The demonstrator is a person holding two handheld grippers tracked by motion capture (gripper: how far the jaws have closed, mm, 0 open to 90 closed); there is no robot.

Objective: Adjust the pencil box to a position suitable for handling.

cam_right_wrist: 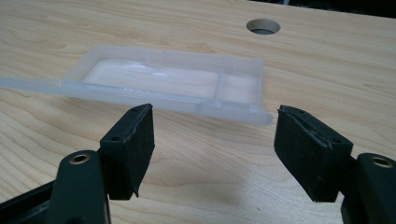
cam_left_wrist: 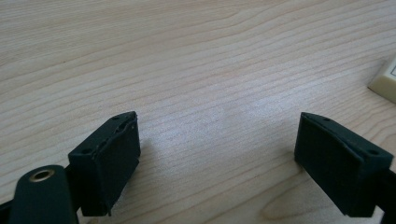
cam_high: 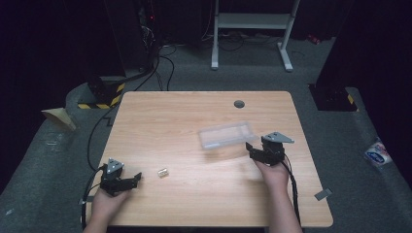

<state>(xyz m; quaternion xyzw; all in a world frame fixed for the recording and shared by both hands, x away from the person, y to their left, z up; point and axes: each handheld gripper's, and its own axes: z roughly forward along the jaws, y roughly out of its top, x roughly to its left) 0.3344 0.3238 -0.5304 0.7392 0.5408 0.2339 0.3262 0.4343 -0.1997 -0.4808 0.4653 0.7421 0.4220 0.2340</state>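
A light wooden table [cam_high: 194,111] carries two things, seen from above a person's seat, with both forearms reaching in from the near edge.

The larger thing is a clear plastic tray [cam_high: 227,134], shallow and oblong, with a small divided section at one end. It lies flat, right of the table's middle. In the right gripper view the tray [cam_right_wrist: 163,81] is empty, with bare wood showing through its floor.

Just near and right of the tray sits the right hand-held gripper [cam_high: 256,150], pointed at the tray's right end. Its jaws are spread, with nothing between them; the tray's near rim lies just beyond their tips, not touched.

The left hand-held gripper [cam_high: 132,178] rests at the near left corner of the table. Its jaws are also spread wide over bare wood, gripping nothing.

The smallest thing is a little pale block [cam_high: 162,172], just right of the left gripper and well apart from the tray. Its corner shows at the right edge of the left gripper view [cam_left_wrist: 385,84].

Judging by this, the work is at its start: neither thing is yet grasped, the tray is empty, and the right gripper seems about to take the tray's edge.
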